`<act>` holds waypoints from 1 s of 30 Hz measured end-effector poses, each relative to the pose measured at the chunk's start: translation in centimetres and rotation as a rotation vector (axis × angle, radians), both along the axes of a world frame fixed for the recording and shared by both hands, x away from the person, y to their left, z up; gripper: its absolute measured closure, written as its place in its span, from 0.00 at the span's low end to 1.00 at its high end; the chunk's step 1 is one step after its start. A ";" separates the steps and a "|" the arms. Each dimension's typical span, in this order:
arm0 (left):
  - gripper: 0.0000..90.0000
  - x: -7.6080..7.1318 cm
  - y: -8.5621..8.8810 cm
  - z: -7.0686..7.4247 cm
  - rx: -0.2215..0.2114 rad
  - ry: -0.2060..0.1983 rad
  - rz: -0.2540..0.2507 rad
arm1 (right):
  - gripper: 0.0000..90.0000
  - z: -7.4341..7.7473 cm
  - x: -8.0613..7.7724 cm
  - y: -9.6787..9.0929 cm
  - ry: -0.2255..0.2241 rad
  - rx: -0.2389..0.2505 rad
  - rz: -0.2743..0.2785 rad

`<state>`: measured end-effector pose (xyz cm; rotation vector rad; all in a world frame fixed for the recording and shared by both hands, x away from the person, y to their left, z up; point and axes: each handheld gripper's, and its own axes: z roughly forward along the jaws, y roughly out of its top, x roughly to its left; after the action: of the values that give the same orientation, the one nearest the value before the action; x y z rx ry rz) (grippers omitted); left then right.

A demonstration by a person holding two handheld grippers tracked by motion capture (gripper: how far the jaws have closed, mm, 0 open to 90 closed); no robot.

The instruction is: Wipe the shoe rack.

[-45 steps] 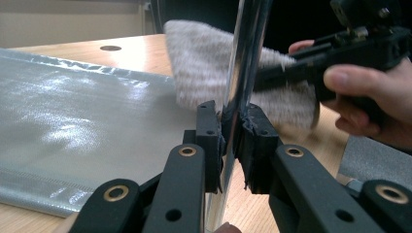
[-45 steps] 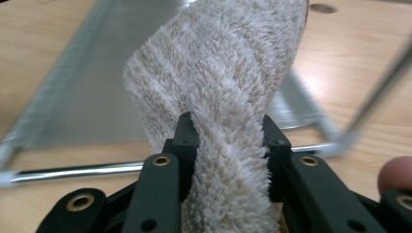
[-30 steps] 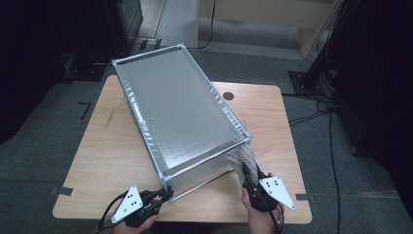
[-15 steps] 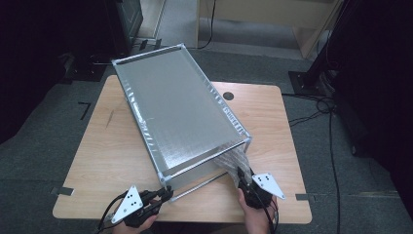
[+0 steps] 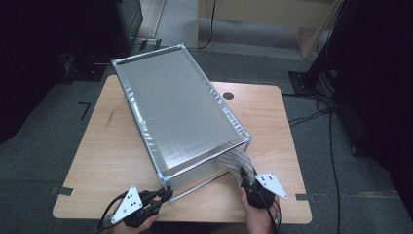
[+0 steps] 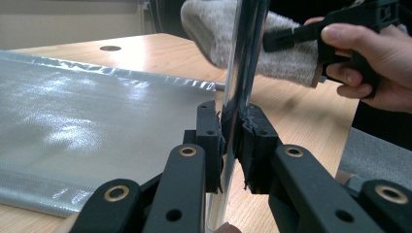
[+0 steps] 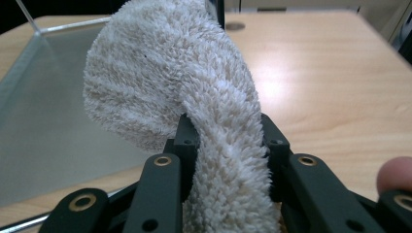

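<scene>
At the near table edge, left gripper [image 6: 232,141] clamps the clear glass tank's [image 5: 180,117] thin wall; right gripper [image 7: 226,145] pinches a beige terry cloth [image 7: 194,87]. Hard wiping may tip the tank.

The towel [image 7: 194,121] runs off the bottom edge (right gripper view), its lower end unseen.

Overhead light here, room edges nearly black. Glare on the silver box [image 5: 180,117] and table [image 7: 316,73]. My near jaws and towel [image 7: 194,97] sit soft-focus; high view is slightly grainy.
</scene>
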<state>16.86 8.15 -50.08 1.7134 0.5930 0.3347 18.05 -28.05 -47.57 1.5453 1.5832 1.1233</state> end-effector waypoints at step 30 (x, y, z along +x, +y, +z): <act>0.89 -0.1 0.7 1.6 -0.067 0.001 -0.010 | 0.76 -3.7 -0.7 10.2 0.122 -0.137 0.324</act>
<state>16.76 8.83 -48.53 1.6522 0.5903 0.3034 17.31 -17.81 -51.32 1.3197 2.0031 1.0779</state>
